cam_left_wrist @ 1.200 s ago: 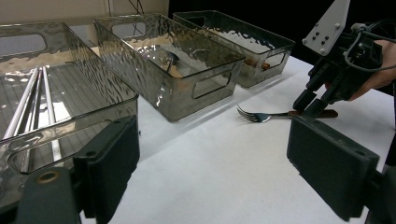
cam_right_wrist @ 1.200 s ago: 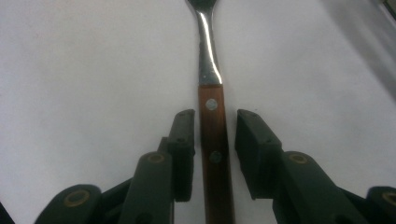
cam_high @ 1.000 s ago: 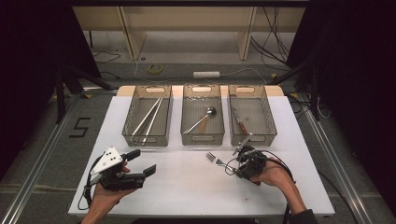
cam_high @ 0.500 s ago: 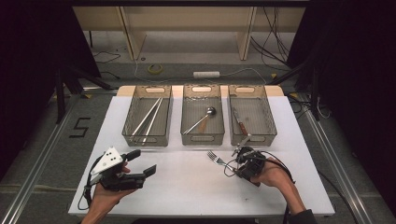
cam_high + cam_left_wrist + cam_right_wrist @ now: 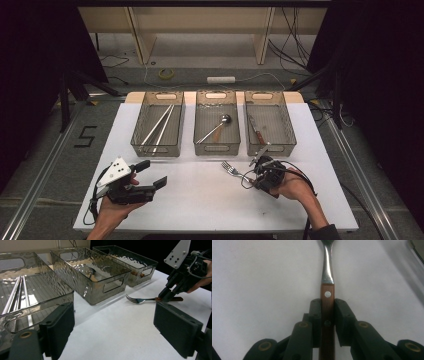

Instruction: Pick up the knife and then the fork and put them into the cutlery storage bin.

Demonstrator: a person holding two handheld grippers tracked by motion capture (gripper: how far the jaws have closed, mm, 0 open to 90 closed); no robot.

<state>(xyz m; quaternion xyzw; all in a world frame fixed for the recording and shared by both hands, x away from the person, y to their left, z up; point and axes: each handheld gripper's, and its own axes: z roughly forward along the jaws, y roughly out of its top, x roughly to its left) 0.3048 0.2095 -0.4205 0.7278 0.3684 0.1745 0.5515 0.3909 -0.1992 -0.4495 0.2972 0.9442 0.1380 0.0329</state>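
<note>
1. Gripper on the right (image 5: 327, 315) has just been closing, and its two black pads now press on either flank of the fork (image 5: 327, 287), clamped on the brown wooden handle just behind the first rivet.
2. Fork placement: it lies flat on the white tabletop (image 5: 200, 200), at about five o'clock from the middle bin, tines pointing toward ten o'clock in the high view (image 5: 231, 168).
3. With the grip made, I judge the pick is done and a lift is the next step; the fork has not left the surface yet.
4. Left gripper (image 5: 150, 175) hovers at about seven o'clock on the tabletop, jaws spread wide with nothing between them, well apart from the fork.
5. Farther back stand three clear bins: the left bin (image 5: 158, 150) holds chopsticks (image 5: 157, 127), the middle bin (image 5: 216, 149) a spoon (image 5: 216, 127), the right bin (image 5: 270, 148) a wooden-handled knife (image 5: 255, 129).
6. No bin holds forks, so the destination is a guess; the matching handle suggests the right one.
</note>
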